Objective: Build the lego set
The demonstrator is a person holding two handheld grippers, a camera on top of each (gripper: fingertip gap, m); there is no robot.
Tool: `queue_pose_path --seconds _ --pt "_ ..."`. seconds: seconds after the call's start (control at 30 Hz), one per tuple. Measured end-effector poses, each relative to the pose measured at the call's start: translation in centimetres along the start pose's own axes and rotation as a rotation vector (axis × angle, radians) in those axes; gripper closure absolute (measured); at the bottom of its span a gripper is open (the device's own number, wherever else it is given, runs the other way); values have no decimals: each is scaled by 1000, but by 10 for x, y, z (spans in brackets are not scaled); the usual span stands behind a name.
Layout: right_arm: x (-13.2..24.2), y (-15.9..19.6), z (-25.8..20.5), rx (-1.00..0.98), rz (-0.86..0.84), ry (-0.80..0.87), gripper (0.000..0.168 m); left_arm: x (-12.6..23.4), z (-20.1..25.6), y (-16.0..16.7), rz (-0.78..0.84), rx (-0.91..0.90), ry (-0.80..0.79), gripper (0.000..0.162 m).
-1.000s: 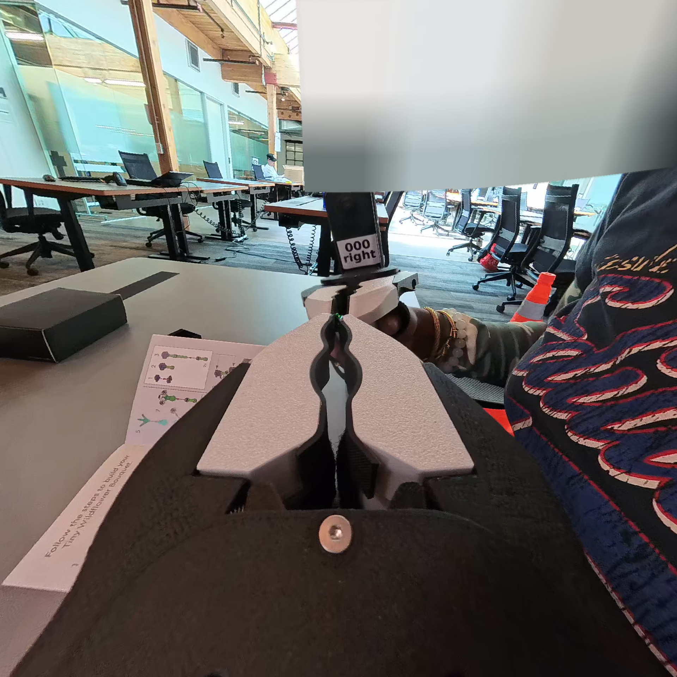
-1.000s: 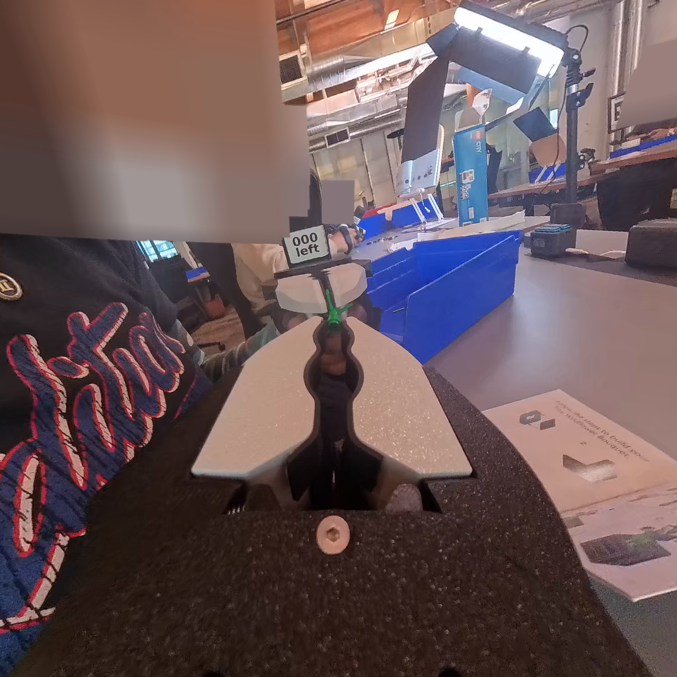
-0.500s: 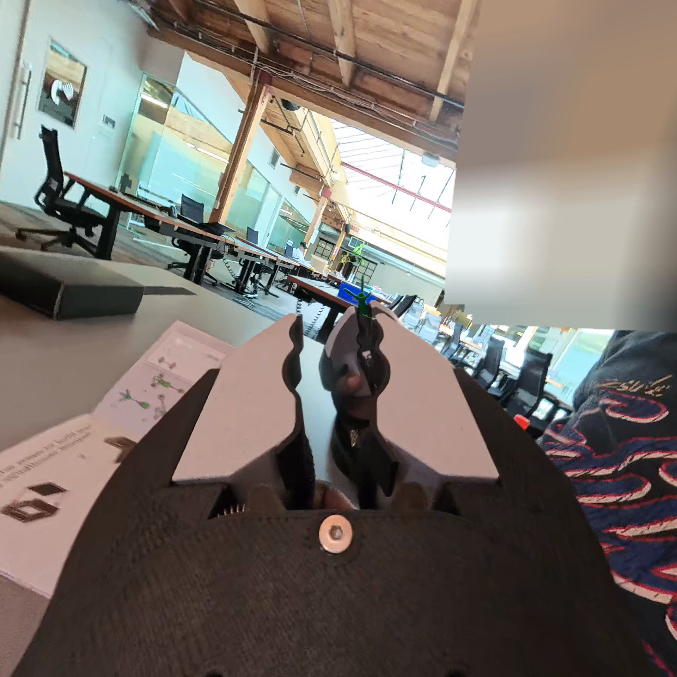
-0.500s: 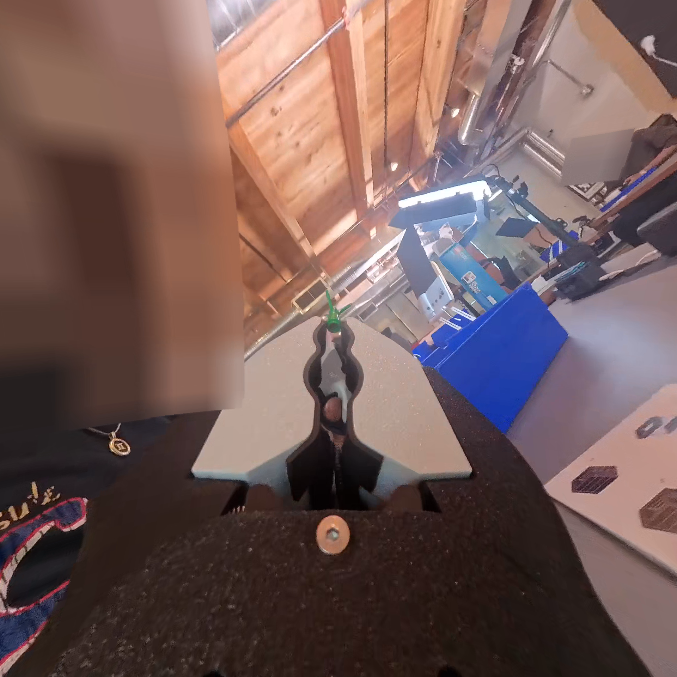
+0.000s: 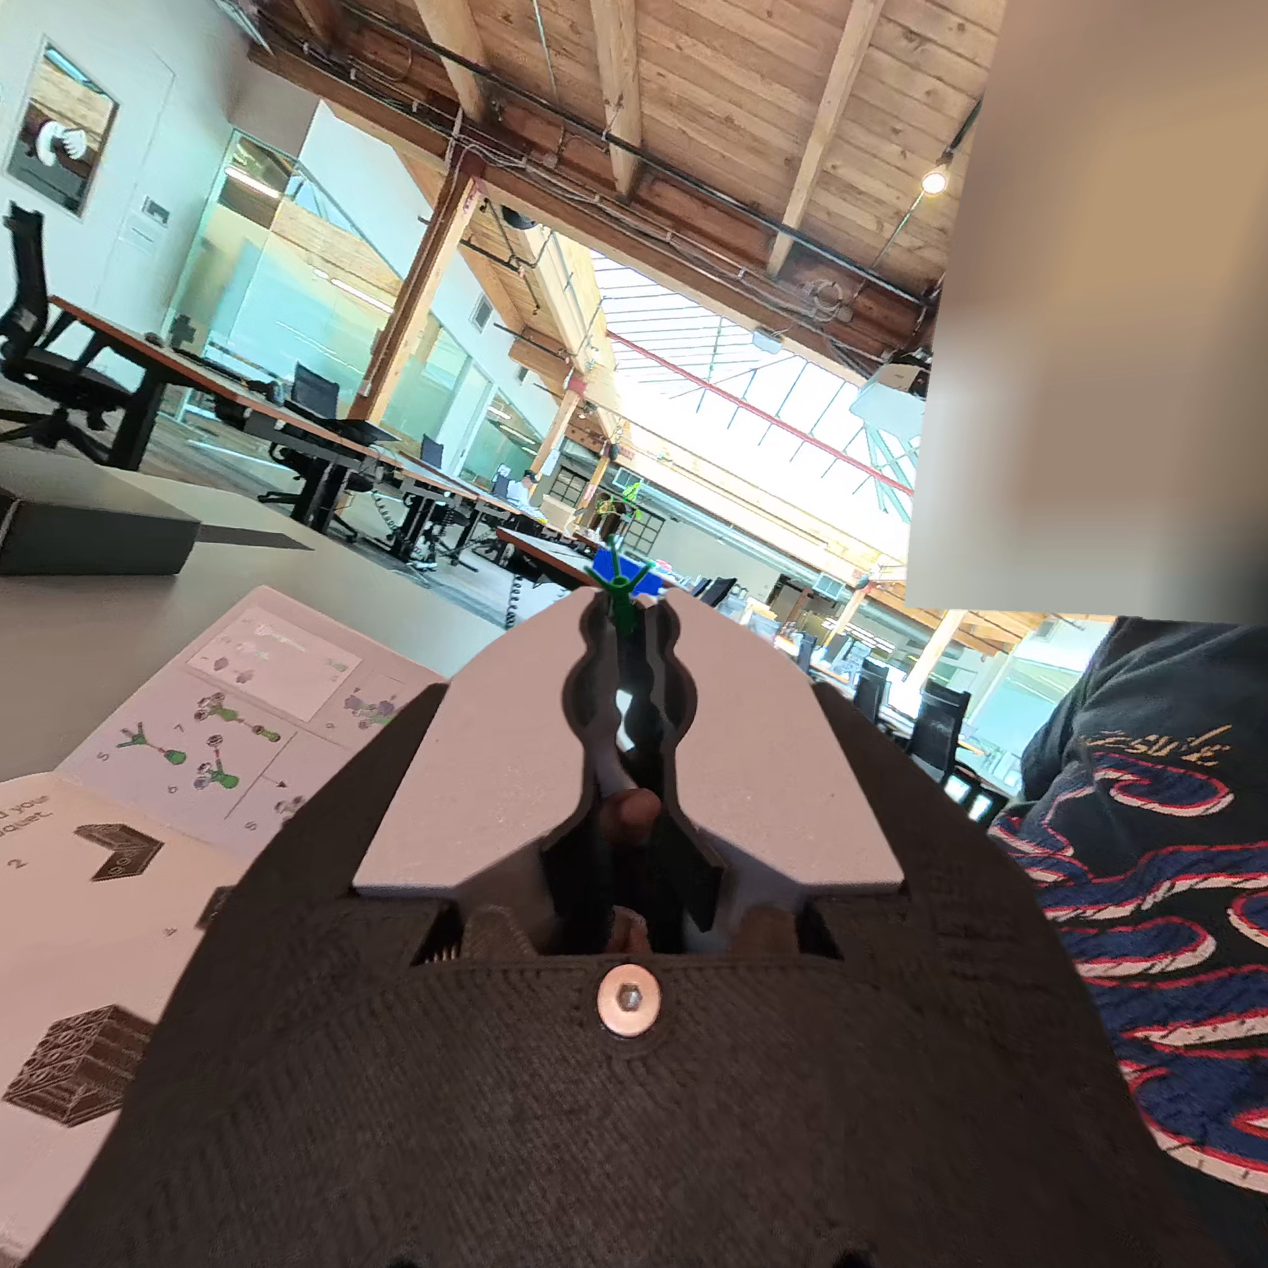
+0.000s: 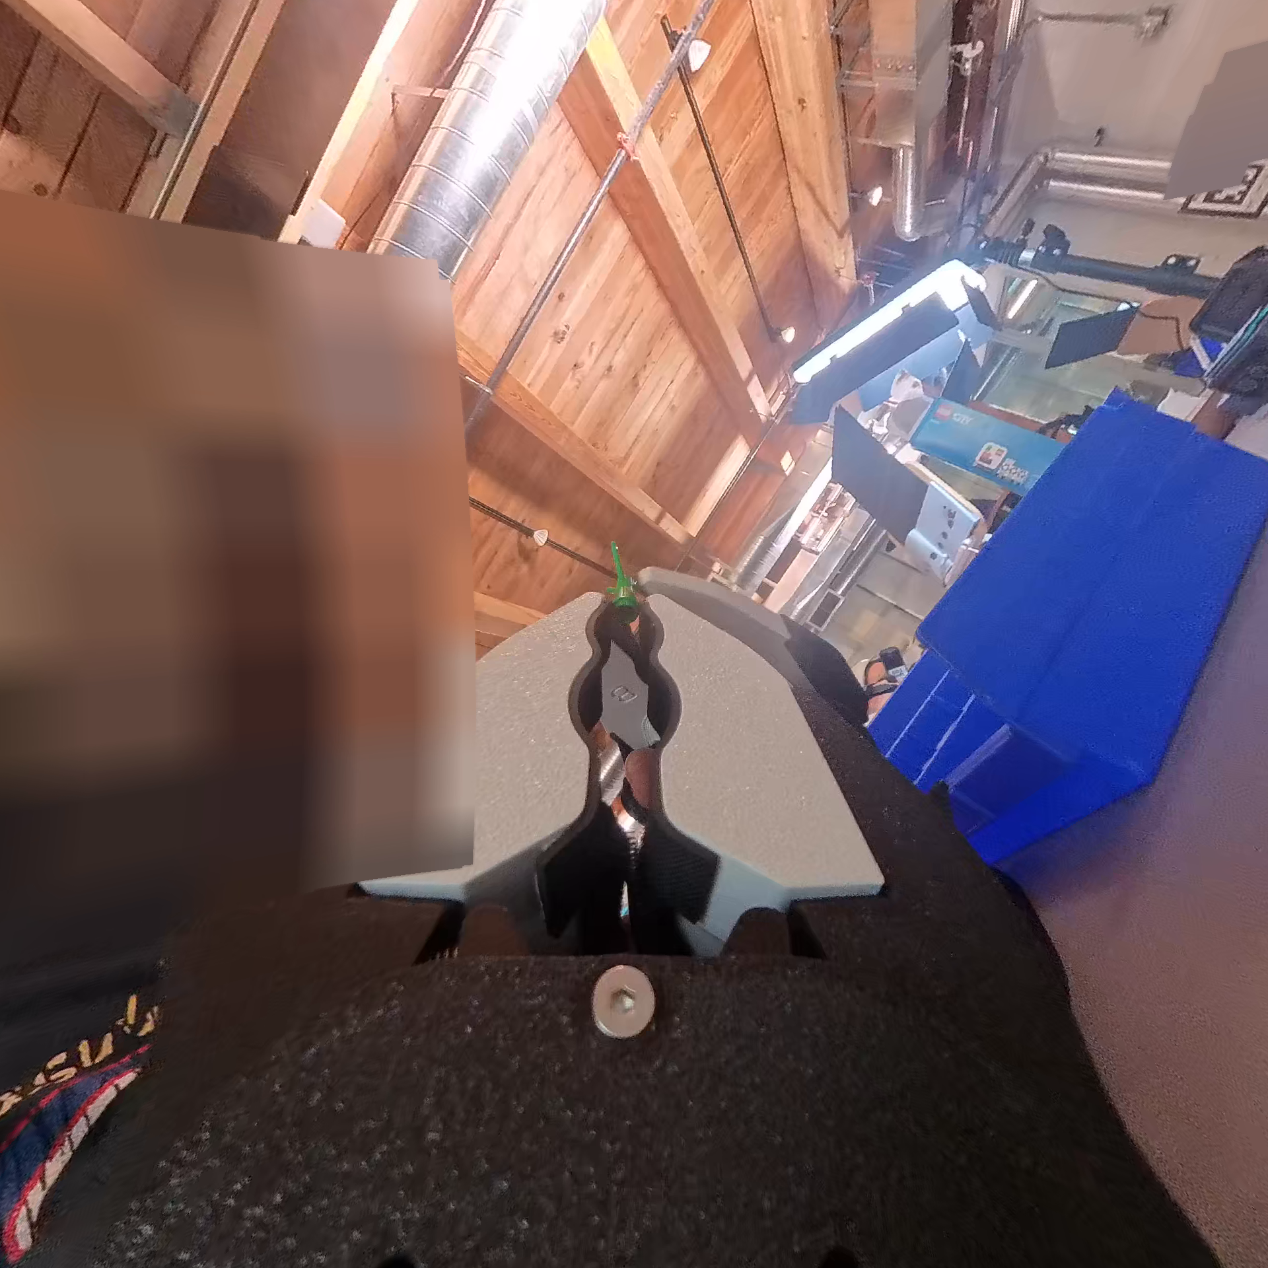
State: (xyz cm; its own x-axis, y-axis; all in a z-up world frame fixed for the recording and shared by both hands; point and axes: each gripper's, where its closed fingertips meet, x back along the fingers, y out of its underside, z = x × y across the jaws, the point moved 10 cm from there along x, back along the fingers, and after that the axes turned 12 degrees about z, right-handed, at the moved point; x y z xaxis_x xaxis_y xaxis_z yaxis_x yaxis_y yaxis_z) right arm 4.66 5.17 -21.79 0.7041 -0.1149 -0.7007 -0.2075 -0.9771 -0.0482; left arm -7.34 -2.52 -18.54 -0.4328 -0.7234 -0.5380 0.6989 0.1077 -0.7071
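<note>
A small green Lego stem with prongs sticks up from the tip of my right gripper, which is shut on its base. In the left wrist view the same stem stands between the tips of my left gripper. The left jaws are a narrow gap apart on either side of it, and I see no contact. The right gripper's fingers show through that gap. One left finger shows just behind the right tip. Both grippers are raised above the table and tilted toward the ceiling.
An open instruction booklet lies on the grey table to the left, with a black box beyond it. A blue bin stands at the right. The person's dark patterned top is close at the right. The grippers are tip to tip, or close to it.
Both grippers tilted upward from level. The left gripper opened half a second ago and has since narrowed around the stem. The right gripper kept its hold on the stem.
</note>
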Motion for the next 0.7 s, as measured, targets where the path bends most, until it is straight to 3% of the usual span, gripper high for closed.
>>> queue_pose_path --seconds 0.23,0.4,0.7 --pt "-2 4 -1 -44 -67 -14 160 3 -3 -2 39 128 61 157" --pt "2 -5 -6 50 -76 30 157 6 -2 -10 53 91 71 157" --pt "-16 -24 -47 847 -421 156 155 6 6 -2 -205 -232 -16 157"
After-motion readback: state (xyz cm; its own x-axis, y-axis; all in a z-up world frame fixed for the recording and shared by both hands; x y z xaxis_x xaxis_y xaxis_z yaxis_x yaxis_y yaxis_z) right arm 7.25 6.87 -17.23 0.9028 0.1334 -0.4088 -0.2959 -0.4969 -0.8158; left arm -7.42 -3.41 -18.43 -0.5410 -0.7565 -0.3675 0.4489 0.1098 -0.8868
